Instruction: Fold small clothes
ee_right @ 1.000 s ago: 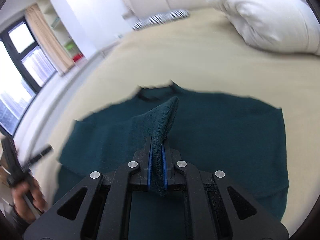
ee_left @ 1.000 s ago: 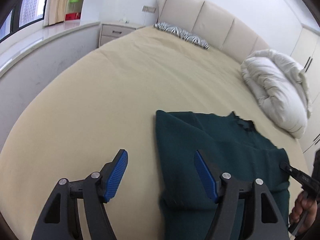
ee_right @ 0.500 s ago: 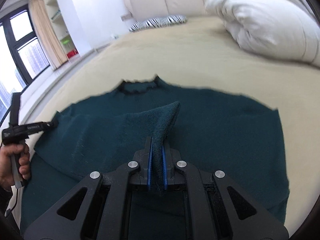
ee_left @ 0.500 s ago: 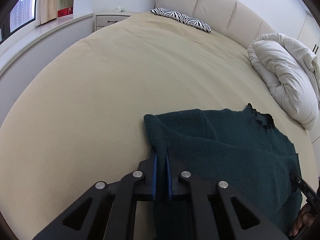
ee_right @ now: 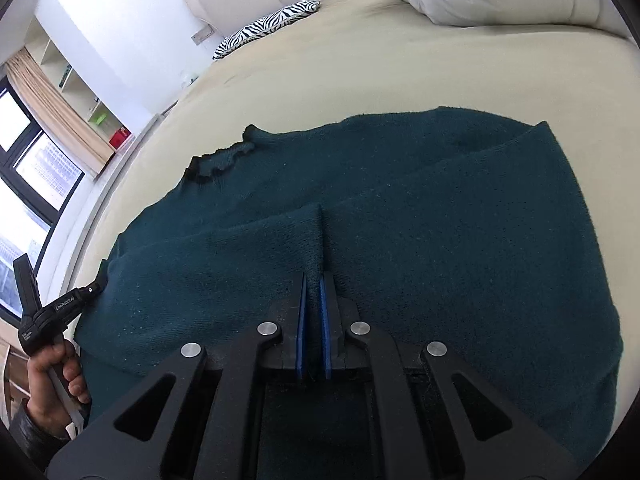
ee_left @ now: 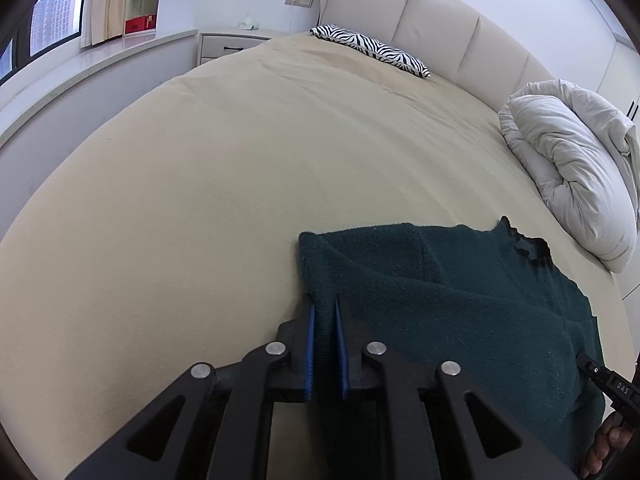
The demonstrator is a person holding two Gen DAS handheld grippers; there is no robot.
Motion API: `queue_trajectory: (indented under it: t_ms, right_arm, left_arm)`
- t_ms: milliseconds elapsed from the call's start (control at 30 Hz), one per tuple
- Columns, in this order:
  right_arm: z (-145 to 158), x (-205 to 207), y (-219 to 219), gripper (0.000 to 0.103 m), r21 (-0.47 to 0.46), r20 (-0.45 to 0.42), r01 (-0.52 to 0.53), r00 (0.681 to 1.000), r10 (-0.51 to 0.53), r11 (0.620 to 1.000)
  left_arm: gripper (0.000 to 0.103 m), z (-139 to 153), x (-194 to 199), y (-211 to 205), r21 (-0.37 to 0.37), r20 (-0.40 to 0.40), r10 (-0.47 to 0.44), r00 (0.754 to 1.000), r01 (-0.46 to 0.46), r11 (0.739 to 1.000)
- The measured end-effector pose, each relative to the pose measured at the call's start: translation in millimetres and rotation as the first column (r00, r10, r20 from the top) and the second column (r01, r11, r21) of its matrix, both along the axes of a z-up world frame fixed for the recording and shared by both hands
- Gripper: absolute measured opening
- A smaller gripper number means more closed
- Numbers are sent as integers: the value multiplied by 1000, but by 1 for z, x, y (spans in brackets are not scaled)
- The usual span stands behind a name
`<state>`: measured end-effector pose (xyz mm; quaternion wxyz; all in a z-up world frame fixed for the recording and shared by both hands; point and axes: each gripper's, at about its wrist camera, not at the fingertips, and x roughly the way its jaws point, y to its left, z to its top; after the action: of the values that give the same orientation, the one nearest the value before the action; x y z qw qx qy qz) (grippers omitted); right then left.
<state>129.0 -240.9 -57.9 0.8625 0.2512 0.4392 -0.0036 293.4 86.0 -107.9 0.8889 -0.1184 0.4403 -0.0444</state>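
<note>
A dark green knitted sweater (ee_left: 460, 304) lies on the beige bed, its black-trimmed neck (ee_left: 532, 250) toward the white duvet. My left gripper (ee_left: 324, 312) is shut on the sweater's left edge. In the right wrist view the sweater (ee_right: 440, 220) fills the middle, with its neck (ee_right: 224, 160) at the upper left. My right gripper (ee_right: 313, 280) is shut on a raised fold of the sweater. The left gripper (ee_right: 90, 290) shows at the sweater's left edge, held by a hand (ee_right: 52, 384).
The beige bed (ee_left: 240, 160) stretches ahead. A rolled white duvet (ee_left: 572, 168) lies at the right. A zebra-striped pillow (ee_left: 372, 48) sits by the headboard. A nightstand (ee_left: 228, 42) and a window ledge (ee_left: 80, 64) are at the left.
My left gripper was open beside the sweater and has shut on its left edge. My right gripper has stayed shut on the fold, which now lies lower and flatter.
</note>
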Motion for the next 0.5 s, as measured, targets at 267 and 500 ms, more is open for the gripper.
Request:
queue_trajectory:
  t_ms: [267,500]
  right_arm:
    - [14,-14,-4,40,140,15,-10,1000,8,990]
    - [0,-11,12,11,58,-34,-37,999,39,998]
  left_arm:
    - [61,21,-48,-20,105,-5,-79,997,79,991]
    - [13,3,-51,-20,81,-34,-115,993,117,990]
